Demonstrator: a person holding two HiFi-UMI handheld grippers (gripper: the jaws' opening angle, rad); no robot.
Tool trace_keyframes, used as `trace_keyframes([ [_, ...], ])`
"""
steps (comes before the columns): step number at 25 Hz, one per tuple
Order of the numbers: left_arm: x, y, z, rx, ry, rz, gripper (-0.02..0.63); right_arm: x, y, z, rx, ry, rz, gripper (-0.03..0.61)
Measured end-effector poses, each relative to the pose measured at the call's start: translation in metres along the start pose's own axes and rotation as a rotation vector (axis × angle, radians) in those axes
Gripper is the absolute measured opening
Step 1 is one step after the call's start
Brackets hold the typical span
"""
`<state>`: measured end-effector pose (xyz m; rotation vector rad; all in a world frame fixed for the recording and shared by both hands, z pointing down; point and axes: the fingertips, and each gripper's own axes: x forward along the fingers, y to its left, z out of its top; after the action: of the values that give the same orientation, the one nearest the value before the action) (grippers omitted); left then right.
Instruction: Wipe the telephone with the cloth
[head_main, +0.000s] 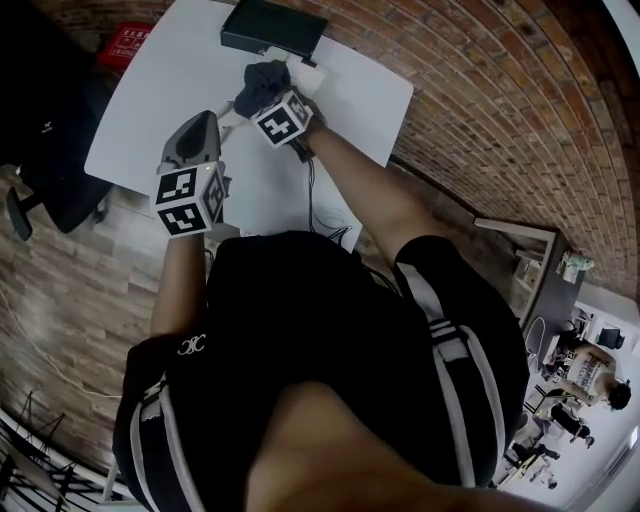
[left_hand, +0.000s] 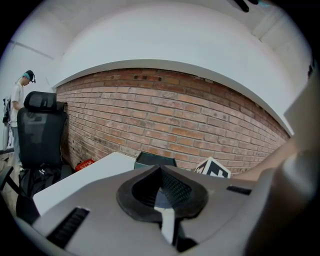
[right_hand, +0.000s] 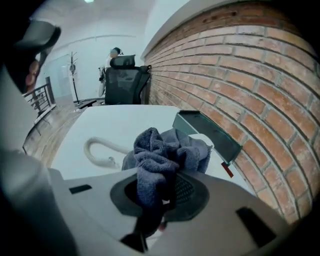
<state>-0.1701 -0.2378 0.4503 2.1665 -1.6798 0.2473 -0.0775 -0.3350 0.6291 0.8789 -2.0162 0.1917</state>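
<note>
White table (head_main: 150, 110): telephone (right_hand: 205, 140), dark box (head_main: 273, 27)

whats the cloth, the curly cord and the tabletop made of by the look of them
Cloth: dark blue-grey terry or microfibre, seemingly; looped, fuzzy pile and soft folds.
Cord: probably pale plastic, smooth; tight coil ridges.
Tabletop: white, smooth, matte, likely laminate; no grain shows, the core can't be told.
</note>
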Motion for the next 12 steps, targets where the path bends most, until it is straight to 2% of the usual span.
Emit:
trace_keyframes([
  [5, -0.013, -0.005, -0.005, 0.001, -0.004, 0.013, -0.008, -0.002, 0.039, -0.033, -0.077, 0.054, 0.064, 0.034],
  [8, -0.021, -0.006, -0.008, 0.002, -0.003, 0.021, -0.008, 0.001, 0.044, -0.046, -0.100, 0.053, 0.043, 0.034],
  [12, -0.028, -0.003, -0.011, -0.001, -0.005, 0.036, -0.008, 0.004, 0.042, -0.044, -0.103, 0.062, 0.037, 0.034],
])
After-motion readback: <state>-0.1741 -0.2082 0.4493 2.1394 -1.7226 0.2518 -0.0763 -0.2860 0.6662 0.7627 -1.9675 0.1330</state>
